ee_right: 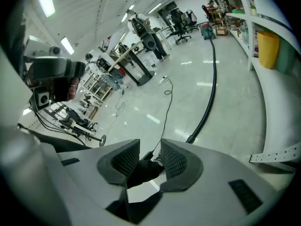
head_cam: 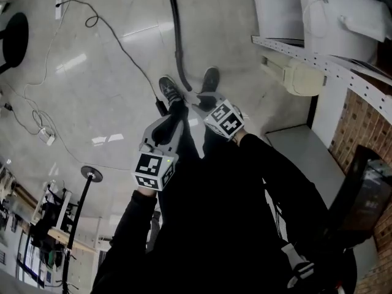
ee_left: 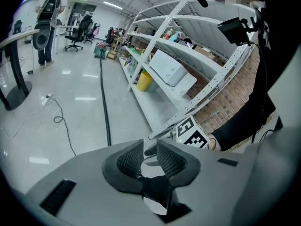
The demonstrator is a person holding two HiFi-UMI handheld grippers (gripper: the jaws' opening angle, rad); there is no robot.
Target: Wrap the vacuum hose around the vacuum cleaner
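2 grippers hover above the floor. I see my left gripper with jaws slightly apart, holding nothing. The vacuum hose lies stretched along the floor, ending by the person's shoes. My right gripper is likewise parted and empty.

Glossy floor, matt black hose

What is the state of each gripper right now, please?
Left gripper: open, jaws slightly apart, holding nothing.
Right gripper: open, holding nothing.
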